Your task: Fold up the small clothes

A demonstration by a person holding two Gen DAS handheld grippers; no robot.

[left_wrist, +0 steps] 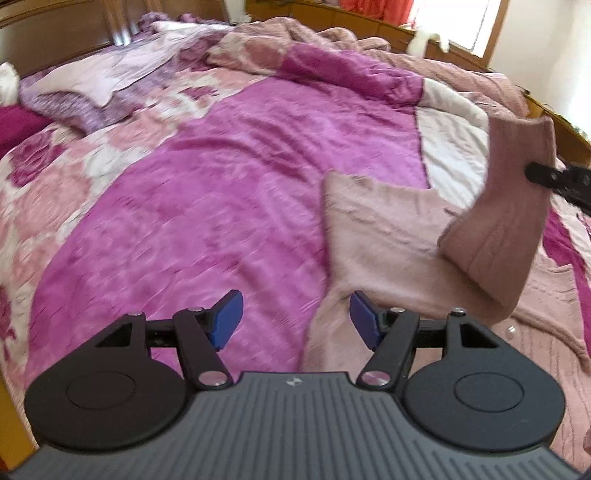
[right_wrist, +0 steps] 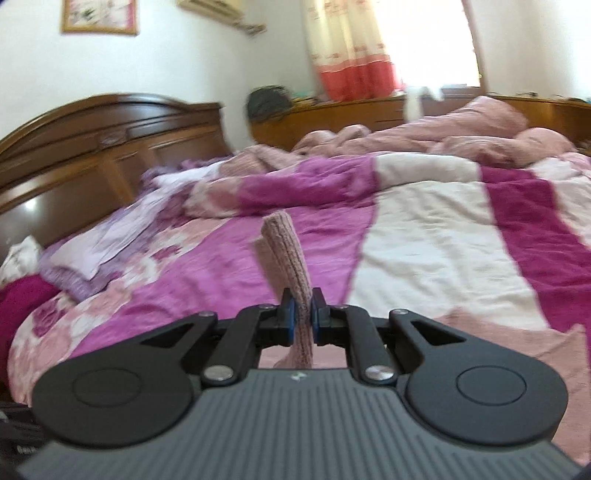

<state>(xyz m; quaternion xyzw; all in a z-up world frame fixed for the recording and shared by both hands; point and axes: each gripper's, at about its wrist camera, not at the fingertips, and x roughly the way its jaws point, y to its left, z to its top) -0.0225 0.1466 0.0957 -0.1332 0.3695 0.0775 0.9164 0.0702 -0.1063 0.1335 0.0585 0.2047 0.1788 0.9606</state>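
Garment: a pink knitted sweater [left_wrist: 388,236] lies on the bed at about 3 o'clock in the left wrist view, its body flat, one part lifted off the quilt.
Right gripper [right_wrist: 302,317]: clamped together on a ribbed fold of the sweater [right_wrist: 286,258], which stands up from between the blue pads toward 12 o'clock; in the left wrist view this gripper [left_wrist: 532,172] comes in from the 3 o'clock edge, pinching the raised flap.
Left gripper [left_wrist: 295,319]: fingers apart, nothing between them; the right pad [left_wrist: 364,317] sits over the sweater's near edge, contact not clear.
Open room: a broad stretch of magenta quilt [left_wrist: 221,177] runs from 9 to 12 o'clock of the sweater, flat with shallow wrinkles.
Bed edges: a wooden headboard [right_wrist: 92,147] closes the 10 o'clock side; a wooden rail [left_wrist: 554,122] runs along the far side at 2 o'clock.
Things around: a crumpled pink blanket [left_wrist: 388,48] heaps at 1 o'clock; a lilac patterned cloth [left_wrist: 96,85] lies rumpled at 10 o'clock near the headboard.
Beyond the bed: a red-hemmed curtain [right_wrist: 351,55] at a bright window; a framed picture [right_wrist: 99,16] on the wall.
Sharpness: both views are motion-blurred.
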